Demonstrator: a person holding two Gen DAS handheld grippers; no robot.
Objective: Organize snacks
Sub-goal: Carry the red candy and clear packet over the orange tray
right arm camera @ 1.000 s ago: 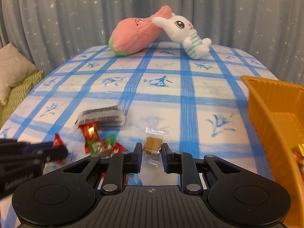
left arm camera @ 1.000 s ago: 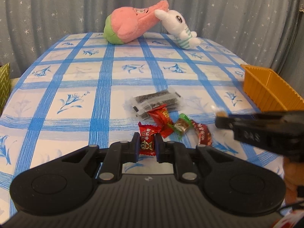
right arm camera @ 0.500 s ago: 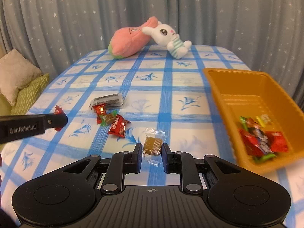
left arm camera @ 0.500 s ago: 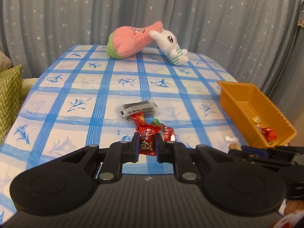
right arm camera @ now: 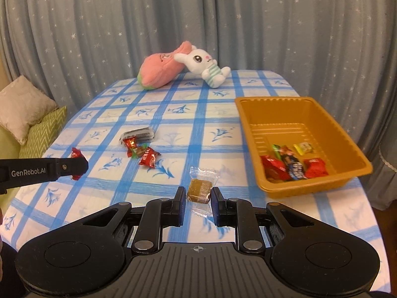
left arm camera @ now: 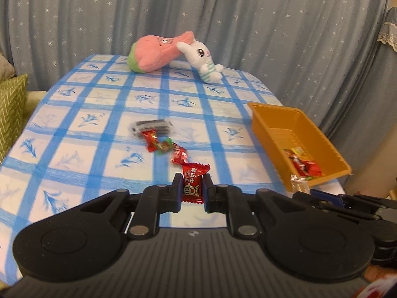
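My left gripper [left arm camera: 192,190] is shut on a red wrapped candy [left arm camera: 194,180], held above the table's near edge. My right gripper [right arm camera: 198,200] is shut on a clear-wrapped brown candy [right arm camera: 199,188], also lifted off the cloth. An orange tray [right arm camera: 287,104] at the right holds several wrapped snacks [right arm camera: 292,166]. The same orange tray [left arm camera: 270,118] shows at the right of the left wrist view. On the cloth lie a dark snack pack [right arm camera: 139,134] and a few red and green candies [right arm camera: 142,153]. The left gripper [right arm camera: 75,166] with its red candy appears at the left of the right wrist view.
The table carries a blue-checked cloth [right arm camera: 206,114]. A pink plush [right arm camera: 163,70] and a white rabbit plush [right arm camera: 207,65] lie at its far edge before a grey starred curtain. Cushions [right arm camera: 29,121] sit off the table's left side.
Both grippers have risen and pulled back from the candy pile, each carrying its candy. The orange tray and its contents have come into fuller view.
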